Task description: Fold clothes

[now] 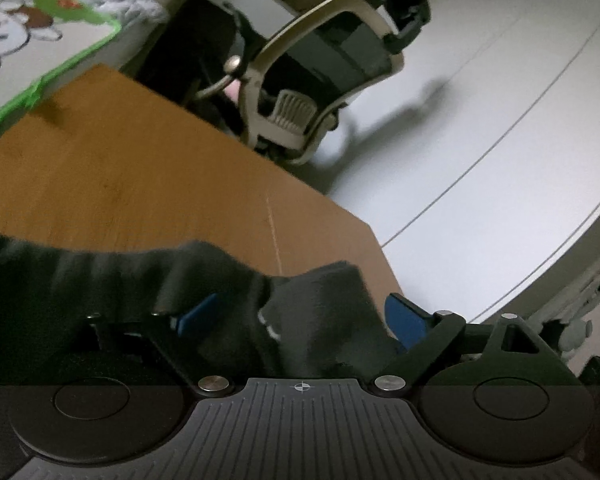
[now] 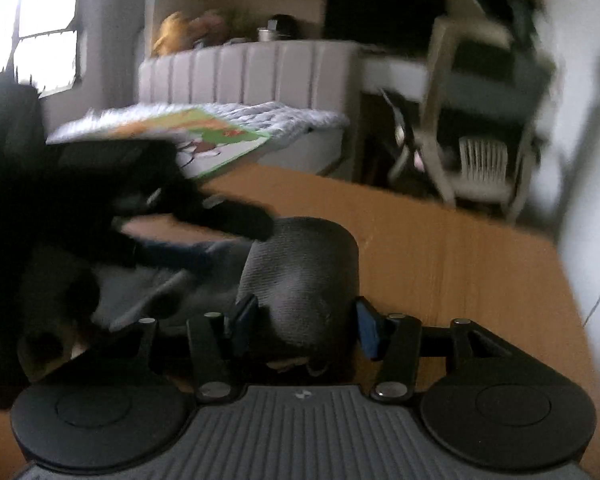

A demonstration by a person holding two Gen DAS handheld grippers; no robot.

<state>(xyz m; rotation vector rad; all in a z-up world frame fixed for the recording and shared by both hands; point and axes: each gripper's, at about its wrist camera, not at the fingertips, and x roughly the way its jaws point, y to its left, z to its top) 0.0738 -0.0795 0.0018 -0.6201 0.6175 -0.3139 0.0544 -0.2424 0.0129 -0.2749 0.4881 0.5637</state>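
A dark grey garment (image 1: 100, 280) lies on the wooden table (image 1: 140, 168); a bunched part of it rises between the blue pads of my left gripper (image 1: 300, 316), whose jaws stand apart with the cloth between them. In the right wrist view a rounded fold of the same grey garment (image 2: 300, 264) sits between the blue pads of my right gripper (image 2: 304, 320), jaws also apart. The other gripper and a dark sleeve (image 2: 100, 200) reach over the cloth at the left. The view is blurred.
An office chair (image 1: 320, 80) stands beyond the table's far edge, also in the right wrist view (image 2: 480, 140). A cartoon-print mat (image 1: 28, 40) lies on a bed (image 2: 240, 76) at the left. The table edge (image 1: 340, 208) drops to a white floor.
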